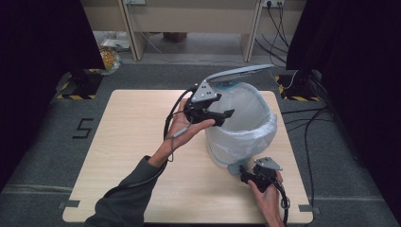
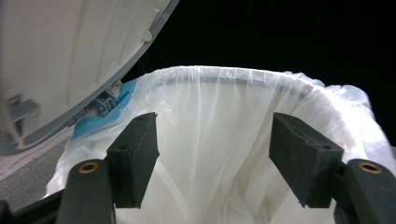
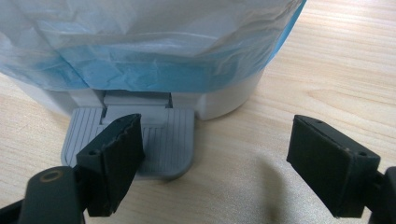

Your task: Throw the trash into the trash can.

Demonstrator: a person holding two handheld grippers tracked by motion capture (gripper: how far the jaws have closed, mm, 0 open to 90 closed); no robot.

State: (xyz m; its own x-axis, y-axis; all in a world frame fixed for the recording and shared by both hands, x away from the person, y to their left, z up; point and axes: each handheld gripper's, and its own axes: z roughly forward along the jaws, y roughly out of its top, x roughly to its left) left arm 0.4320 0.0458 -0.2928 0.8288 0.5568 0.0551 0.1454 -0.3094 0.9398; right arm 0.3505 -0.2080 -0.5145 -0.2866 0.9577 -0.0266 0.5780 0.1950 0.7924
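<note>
A white pedal bin (image 1: 241, 127) lined with a thin white-and-blue bag (image 2: 224, 140) stands on the right half of the wooden table (image 1: 137, 156). Its grey lid (image 1: 239, 72) is raised at the back. My left gripper (image 1: 226, 116) hovers at the bin's left rim, open, with the bag's mouth between and beyond its jaws (image 2: 215, 126). My right gripper (image 1: 246, 176) is low at the bin's front, open (image 3: 215, 135). One of its fingers (image 3: 114, 154) lies over the grey ribbed pedal (image 3: 163, 137); the other finger is above bare table.
The lid's underside (image 2: 60, 56) is close to the left gripper's upper left. Dark carpet surrounds the table, with cables (image 1: 307, 127) on the right, a taped "5" (image 1: 84, 127) on the left, and black curtains at both sides.
</note>
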